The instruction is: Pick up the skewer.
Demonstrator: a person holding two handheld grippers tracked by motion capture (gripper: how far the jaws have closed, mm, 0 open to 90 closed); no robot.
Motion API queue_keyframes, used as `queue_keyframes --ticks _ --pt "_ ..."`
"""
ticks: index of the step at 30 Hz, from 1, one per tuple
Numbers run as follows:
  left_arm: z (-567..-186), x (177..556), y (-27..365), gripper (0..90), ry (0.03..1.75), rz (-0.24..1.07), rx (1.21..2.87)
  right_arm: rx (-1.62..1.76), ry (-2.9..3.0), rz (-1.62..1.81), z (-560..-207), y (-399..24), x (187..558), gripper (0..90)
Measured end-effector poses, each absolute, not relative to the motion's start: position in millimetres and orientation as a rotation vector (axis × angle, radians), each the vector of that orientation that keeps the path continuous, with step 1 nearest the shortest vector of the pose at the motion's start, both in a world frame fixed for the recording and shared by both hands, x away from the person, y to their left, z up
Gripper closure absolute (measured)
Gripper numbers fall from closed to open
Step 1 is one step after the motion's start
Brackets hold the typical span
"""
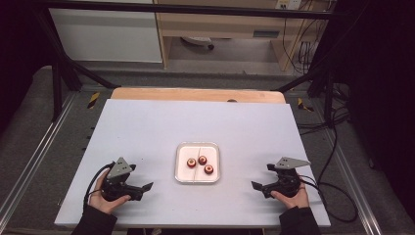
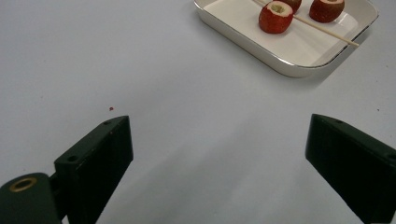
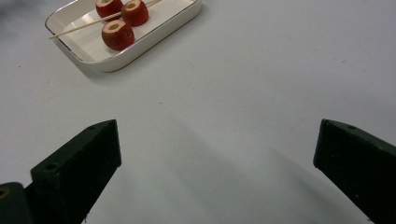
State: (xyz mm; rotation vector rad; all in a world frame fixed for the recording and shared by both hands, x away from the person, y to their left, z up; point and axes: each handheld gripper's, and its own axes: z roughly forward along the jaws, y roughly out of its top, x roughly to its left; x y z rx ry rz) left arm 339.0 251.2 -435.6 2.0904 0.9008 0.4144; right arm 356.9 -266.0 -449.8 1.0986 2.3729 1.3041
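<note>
1. Where the table [image 1: 147,122] is widest, a white tray [image 1: 181,177] sits near its front middle, holding three red fruits [image 1: 191,163] and a thin skewer [image 2: 317,28] lying flat among them.
2. Bare tabletop lies between the tray and each gripper; nothing blocks the way.
3. Left gripper [image 1: 142,188] rests at the tray's left, jaws spread, empty.
4. Right gripper [image 1: 258,186] rests at its right, jaws spread, empty.

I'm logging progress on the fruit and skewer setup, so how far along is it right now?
Done: nothing shows yet. The three cored red fruits lie loose in the white tray, and the wooden skewer rests bare across it. In hand: nothing; the left gripper and right gripper sit open on the table, either side of the tray. Left: probably picking up the skewer and threading the fruits.
</note>
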Motion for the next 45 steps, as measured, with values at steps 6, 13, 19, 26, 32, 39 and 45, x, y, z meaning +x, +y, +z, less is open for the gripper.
queue_keyframes --ticks 6,13,19,26,32,39,45 --pt "-431.9 339.7 240.6 8.0 0.915 0.419 2.091 1.101 2.370 1.290 -450.1 -265.9 357.5 1.3" --pt "-421.2 340.9 221.4 8.9 0.934 0.445 2.085 1.101 2.372 1.284 -450.2 -265.4 357.9 1.3" --pt "-410.6 344.9 192.3 10.5 0.938 0.449 2.084 1.097 2.374 1.286 -450.2 -265.2 357.8 1.3" --pt "-410.0 351.0 157.4 14.3 0.974 0.448 2.108 1.096 2.375 1.277 -450.4 -264.9 358.0 1.3" --pt "-412.6 355.5 132.4 21.2 1.028 0.430 2.110 1.094 2.379 1.272 -451.0 -264.5 358.2 1.3" --pt "-416.0 356.1 110.0 34.9 1.066 0.392 2.085 1.097 2.381 1.273 -451.1 -264.2 358.1 1.3" --pt "-423.8 352.2 91.8 48.2 1.096 0.452 2.108 1.094 2.385 1.271 -451.4 -264.0 358.1 1.4"
